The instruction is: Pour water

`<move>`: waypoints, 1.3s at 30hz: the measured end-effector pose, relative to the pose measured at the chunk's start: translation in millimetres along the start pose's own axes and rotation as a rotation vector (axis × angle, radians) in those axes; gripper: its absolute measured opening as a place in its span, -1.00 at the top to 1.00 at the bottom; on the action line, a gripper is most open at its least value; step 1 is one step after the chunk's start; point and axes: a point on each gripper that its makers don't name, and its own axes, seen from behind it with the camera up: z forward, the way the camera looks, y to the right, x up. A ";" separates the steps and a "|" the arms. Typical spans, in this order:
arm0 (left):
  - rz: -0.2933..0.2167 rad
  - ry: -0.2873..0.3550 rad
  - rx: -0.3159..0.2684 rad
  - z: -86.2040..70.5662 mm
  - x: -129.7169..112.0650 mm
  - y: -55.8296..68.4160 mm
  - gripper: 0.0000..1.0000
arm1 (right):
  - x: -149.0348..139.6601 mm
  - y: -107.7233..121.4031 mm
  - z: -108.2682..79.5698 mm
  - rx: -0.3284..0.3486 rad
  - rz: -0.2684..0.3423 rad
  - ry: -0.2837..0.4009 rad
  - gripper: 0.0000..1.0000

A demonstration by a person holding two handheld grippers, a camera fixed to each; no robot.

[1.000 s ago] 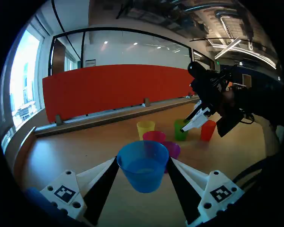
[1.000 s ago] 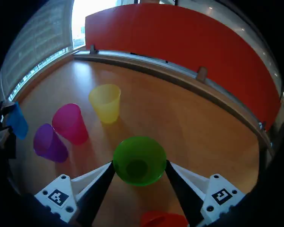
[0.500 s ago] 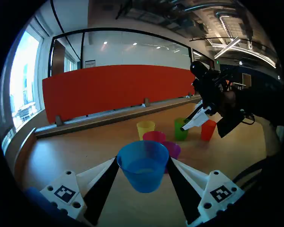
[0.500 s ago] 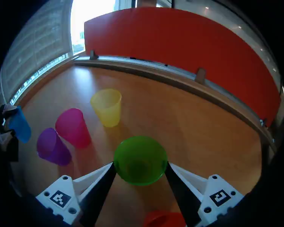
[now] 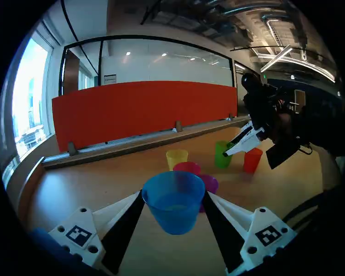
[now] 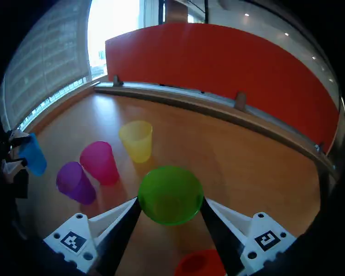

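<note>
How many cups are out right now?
6: blue cup in left gripper; green cup in right gripper; yellow cup, pink cup, purple cup, orange cup on the table.

Red partition behind wooden tabletop (bright window left).

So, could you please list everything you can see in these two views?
Blue cup: one, blue, held, seemingly water inside.
Green cup: one, green, held.
Yellow cup: one, yellow, on table, nearest panel.
Pink cup: one, pink, beside yellow cup.
Purple cup: one, purple, beside pink cup.
Orange cup: one, orange, on table.
Table: one, brown wood, under cups.
Panel: one, red, along table's far edge.
Left gripper: white and black, shut on blue cup.
Right gripper: white and black, shut on green cup.
</note>
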 end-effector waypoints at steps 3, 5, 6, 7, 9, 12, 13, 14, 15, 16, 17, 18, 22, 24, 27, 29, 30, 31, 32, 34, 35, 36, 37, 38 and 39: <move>0.000 0.001 0.000 -0.2 2.1 1.5 -0.75 | 3.7 -1.8 -7.3 0.009 0.005 0.034 -0.84; 0.000 0.003 -0.001 -0.5 3.2 2.7 -0.75 | 5.5 -2.5 -12.0 0.012 0.004 0.056 -0.84; 0.000 0.004 -0.001 -0.7 3.7 3.3 -0.75 | 6.3 -2.7 -14.2 0.013 0.003 0.066 -0.84; 0.000 0.005 -0.001 -0.9 4.3 4.0 -0.75 | 7.5 -3.1 -16.7 0.014 0.000 0.078 -0.84; 0.001 0.006 -0.002 -1.2 5.6 5.5 -0.75 | 10.1 -3.7 -22.2 0.015 -0.006 0.104 -0.84; 0.004 0.009 -0.004 -2.7 8.5 7.8 -0.75 | 14.8 -5.2 -31.8 0.016 -0.019 0.148 -0.84; 0.004 0.010 -0.004 -3.3 9.1 8.4 -0.75 | 16.7 -6.0 -35.1 0.016 -0.023 0.164 -0.84; 0.005 0.011 -0.004 -4.0 9.8 9.2 -0.75 | 18.7 -7.0 -38.8 0.017 -0.028 0.183 -0.83; 0.006 0.012 -0.004 -4.7 10.4 9.8 -0.75 | 20.6 -7.9 -42.2 0.018 -0.032 0.200 -0.83; 0.006 0.012 -0.004 -5.4 10.8 10.6 -0.75 | 21.7 -8.9 -45.4 0.017 -0.036 0.216 -0.83; 0.007 0.013 -0.004 -6.2 11.3 11.4 -0.75 | 22.9 -10.0 -49.0 0.017 -0.040 0.233 -0.83; 0.007 0.014 -0.004 -7.0 11.7 12.1 -0.75 | 24.0 -11.1 -52.3 0.017 -0.043 0.249 -0.84; 0.004 0.020 -0.006 -10.5 13.4 16.1 -0.75 | 26.8 -16.6 -66.7 0.017 -0.054 0.310 -0.83; 0.002 0.023 -0.008 -12.4 14.5 18.3 -0.75 | 27.4 -19.5 -74.1 0.016 -0.058 0.339 -0.83; 0.001 0.025 -0.011 -15.4 15.5 21.4 -0.75 | 28.3 -23.6 -85.6 0.018 -0.060 0.379 -0.83; 0.002 0.028 -0.013 -17.7 16.3 23.3 -0.75 | 27.8 -26.4 -92.7 0.020 -0.059 0.406 -0.83; 0.003 0.029 -0.014 -18.8 16.7 24.2 -0.75 | 27.6 -27.7 -96.0 0.021 -0.058 0.419 -0.83; 0.004 0.031 -0.014 -19.9 17.5 25.0 -0.74 | 27.1 -29.2 -99.3 0.023 -0.057 0.429 -0.82; 0.004 0.034 -0.015 -21.2 18.4 25.8 -0.74 | 26.6 -30.8 -103.1 0.025 -0.055 0.440 -0.82; 0.003 0.039 -0.016 -23.3 20.0 27.3 -0.75 | 25.3 -33.9 -109.3 0.029 -0.054 0.461 -0.83; 0.001 0.043 -0.016 -24.5 20.8 28.2 -0.75 | 24.4 -35.8 -112.6 0.032 -0.055 0.473 -0.83; 0.000 0.046 -0.017 -25.6 21.5 29.0 -0.75 | 23.6 -37.5 -115.5 0.034 -0.055 0.484 -0.83; -0.002 0.049 -0.018 -26.4 21.9 29.9 -0.75 | 22.4 -38.8 -118.0 0.034 -0.056 0.491 -0.83; -0.004 0.053 -0.020 -27.3 22.2 30.9 -0.75 | 21.1 -40.2 -120.8 0.034 -0.056 0.500 -0.82; -0.005 0.056 -0.022 -28.1 22.6 31.8 -0.75 | 19.9 -41.6 -123.3 0.034 -0.056 0.507 -0.82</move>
